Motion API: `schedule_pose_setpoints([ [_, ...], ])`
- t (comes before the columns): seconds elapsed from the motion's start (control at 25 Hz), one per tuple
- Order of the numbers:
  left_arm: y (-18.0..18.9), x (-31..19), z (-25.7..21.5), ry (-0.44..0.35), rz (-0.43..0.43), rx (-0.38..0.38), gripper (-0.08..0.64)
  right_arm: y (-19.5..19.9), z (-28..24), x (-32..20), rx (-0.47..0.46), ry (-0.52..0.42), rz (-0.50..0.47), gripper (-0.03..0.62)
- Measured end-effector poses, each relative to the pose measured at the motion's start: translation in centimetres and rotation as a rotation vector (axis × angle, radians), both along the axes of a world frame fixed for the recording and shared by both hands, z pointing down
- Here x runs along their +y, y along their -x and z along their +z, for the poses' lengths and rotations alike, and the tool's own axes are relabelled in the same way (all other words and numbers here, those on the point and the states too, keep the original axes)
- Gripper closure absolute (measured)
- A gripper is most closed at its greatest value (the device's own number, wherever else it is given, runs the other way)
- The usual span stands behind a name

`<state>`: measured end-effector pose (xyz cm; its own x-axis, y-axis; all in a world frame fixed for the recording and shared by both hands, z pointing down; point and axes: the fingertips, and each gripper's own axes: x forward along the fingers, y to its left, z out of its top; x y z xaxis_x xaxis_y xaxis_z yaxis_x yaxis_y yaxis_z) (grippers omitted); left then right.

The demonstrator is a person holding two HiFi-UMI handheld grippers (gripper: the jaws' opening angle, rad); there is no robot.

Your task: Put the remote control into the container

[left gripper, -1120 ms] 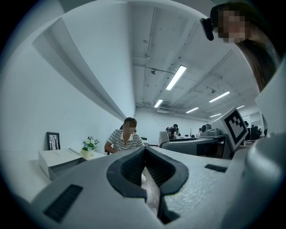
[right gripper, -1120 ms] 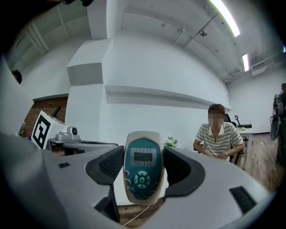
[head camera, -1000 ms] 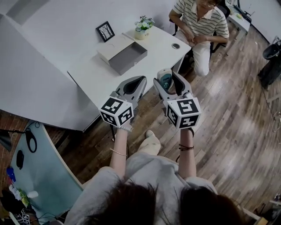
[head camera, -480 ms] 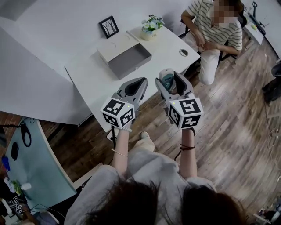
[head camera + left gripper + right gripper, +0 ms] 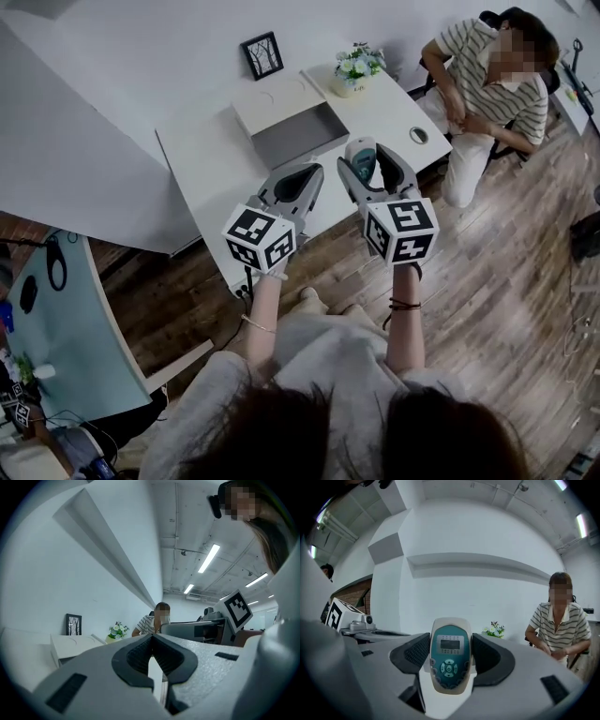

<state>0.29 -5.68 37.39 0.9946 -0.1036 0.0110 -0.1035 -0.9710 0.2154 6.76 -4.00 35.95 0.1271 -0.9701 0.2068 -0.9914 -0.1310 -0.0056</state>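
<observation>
My right gripper (image 5: pixel 367 161) (image 5: pixel 450 656) is shut on the remote control (image 5: pixel 360 156) (image 5: pixel 450 655), a white handset with a teal face, a small screen and round buttons. It stands upright between the pads, above the front edge of the white table (image 5: pixel 202 155). My left gripper (image 5: pixel 298 182) (image 5: pixel 152 657) is shut with nothing in it, held level beside the right one. The container (image 5: pixel 292 122) (image 5: pixel 70 648) is a white box with an open grey drawer. It sits on the table, beyond both grippers.
A framed picture (image 5: pixel 262 54) and a small flower pot (image 5: pixel 354 69) stand at the back of the table. A seated person in a striped shirt (image 5: pixel 492 89) is past the table's right end. The floor is wood planks (image 5: pixel 506 272). A pale blue desk (image 5: pixel 75 337) lies at the lower left.
The view has shifted: table, box and seated person have slid to the right and a little down in the head view. Both grippers keep their pose, the remote staying in the right one.
</observation>
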Motion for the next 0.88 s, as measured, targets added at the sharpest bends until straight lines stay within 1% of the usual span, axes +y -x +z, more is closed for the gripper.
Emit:
schedule_pose_setpoints([
  [0.08, 0.2, -0.6, 0.0, 0.001, -0.016, 0.003, 0.557, 0.1, 0.0, -1.0, 0.016, 0.009, -0.019, 0.313],
  [0.24, 0.2, -1.8, 0.3, 0.011, -0.052, 0.004, 0.557, -0.3, 0.2, -2.9, 0.006, 0.01, -0.061, 0.313],
  [0.32, 0.0, -2.6, 0.6, 0.016, -0.084, 0.004, 0.557, -0.8, 0.5, -3.9, 0.012, 0.018, -0.09, 0.313],
  [0.52, -1.5, -5.8, 1.3, 0.028, -0.199, 0.003, 0.557, -2.6, 0.9, -7.6, 0.028, 0.036, -0.204, 0.313],
  [0.72, -3.7, -8.7, 1.5, 0.044, -0.277, -0.011, 0.557, -4.4, 1.4, -11.1, 0.037, 0.068, -0.33, 0.314],
  [0.88, -5.2, -10.5, 1.3, 0.044, -0.34, -0.011, 0.557, -5.4, 1.1, -13.6, 0.055, 0.076, -0.415, 0.313],
])
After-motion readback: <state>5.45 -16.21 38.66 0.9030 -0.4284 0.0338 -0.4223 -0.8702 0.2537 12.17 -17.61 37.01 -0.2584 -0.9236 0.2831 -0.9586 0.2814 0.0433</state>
